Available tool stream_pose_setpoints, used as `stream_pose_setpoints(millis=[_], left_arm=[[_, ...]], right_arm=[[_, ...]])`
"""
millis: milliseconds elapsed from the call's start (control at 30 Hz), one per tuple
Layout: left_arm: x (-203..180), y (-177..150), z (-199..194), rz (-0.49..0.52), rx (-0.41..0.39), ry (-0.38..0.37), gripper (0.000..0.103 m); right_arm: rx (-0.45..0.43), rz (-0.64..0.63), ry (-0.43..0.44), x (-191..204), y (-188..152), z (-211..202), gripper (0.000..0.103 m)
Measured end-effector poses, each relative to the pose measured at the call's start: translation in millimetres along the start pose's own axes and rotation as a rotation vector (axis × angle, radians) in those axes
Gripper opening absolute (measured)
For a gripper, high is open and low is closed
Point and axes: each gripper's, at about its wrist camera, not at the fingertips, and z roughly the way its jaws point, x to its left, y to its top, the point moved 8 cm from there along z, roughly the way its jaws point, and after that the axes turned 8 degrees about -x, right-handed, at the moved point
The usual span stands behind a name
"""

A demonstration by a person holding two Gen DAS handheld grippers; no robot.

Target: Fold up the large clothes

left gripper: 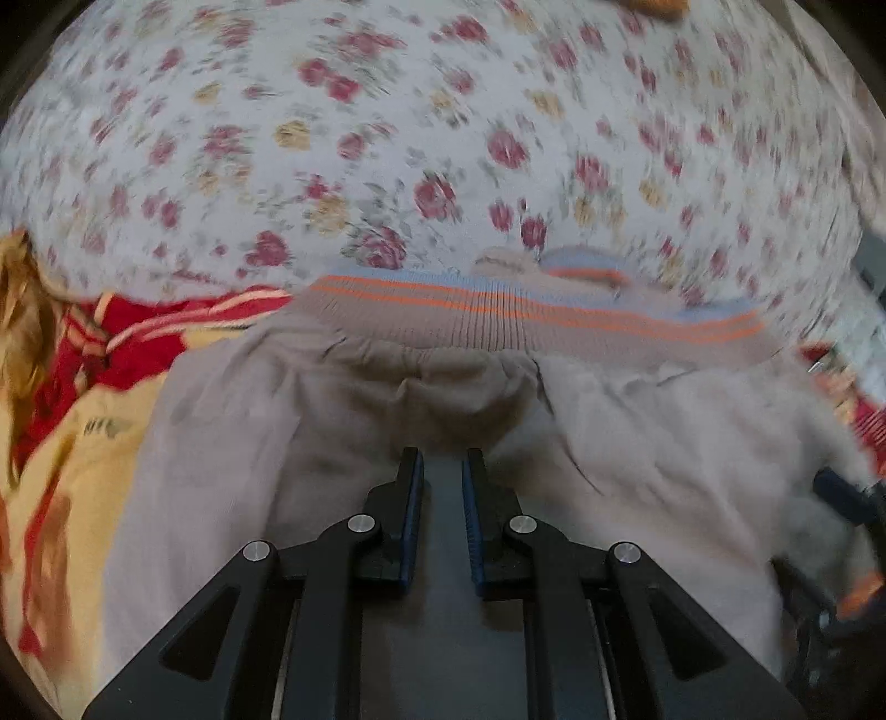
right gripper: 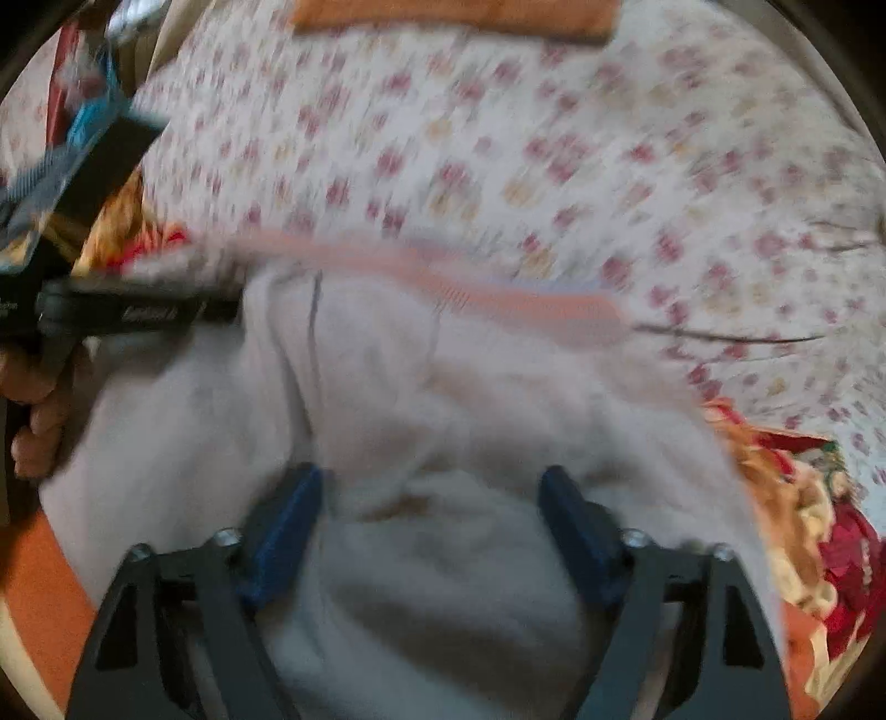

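A pale grey garment (left gripper: 343,443) with a ribbed waistband striped in orange and light blue (left gripper: 531,315) lies spread over a bed covered by a floral sheet (left gripper: 387,138), filling the lower half of both views. In the left wrist view the waistband runs across the middle of the frame, with the rose-printed sheet above it. A red and yellow cloth (left gripper: 83,399) is bunched at the left edge, partly under the grey fabric.

The left tongs (left gripper: 443,465) sit at the bottom centre, their blue-padded fingers nearly pressed together with only a narrow slot between them; whether a fold of the grey fabric is pinched there cannot be told from the picture.

In the right wrist view, which is heavily blurred, the right tongs (right gripper: 437,487) stand spread wide at the bottom of the frame. The grey garment (right gripper: 443,581) bulges up between the two blue pads (right gripper: 288,526), and the pads do not visibly press it. At the left edge a person's hand (right gripper: 33,421) grips the dark handle of the other tool (right gripper: 127,315). An orange-brown object (right gripper: 454,16) lies along the top edge.
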Motion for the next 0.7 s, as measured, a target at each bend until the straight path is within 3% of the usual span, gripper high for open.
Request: stream_pose_setpoints(millis=[33, 100, 167, 367, 433, 533, 700], left_arm=[[3, 1, -13, -0.02, -0.013, -0.004, 0.01], [11, 2, -48, -0.069, -0.06, -0.024, 0.031], [29, -5, -83, -0.125, -0.107, -0.023, 0.042], [104, -58, -141, -0.267, -0.024, 0.012, 0.043], [116, -76, -148, -0.322, 0.012, -0.039, 0.043], [115, -95, -141, -0.441, 0.079, -0.183, 0.043], [114, -95, -108, -0.496, 0.128, -0.215, 0.042]], right_arm=[[-0.053, 0.04, -0.011, -6, 6, -17, 0.08], [-0.134, 0.092, -0.029, -16, 12, -47, 0.082], [-0.168, 0.104, -0.088, -26, 6, -75, 0.085], [-0.109, 0.083, -0.256, -48, -33, -112, 0.09], [-0.127, 0.153, -0.221, -54, -33, -115, 0.09], [-0.097, 0.22, -0.173, -53, -36, -104, 0.09], [-0.075, 0.146, -0.163, -32, -40, -94, 0.09]])
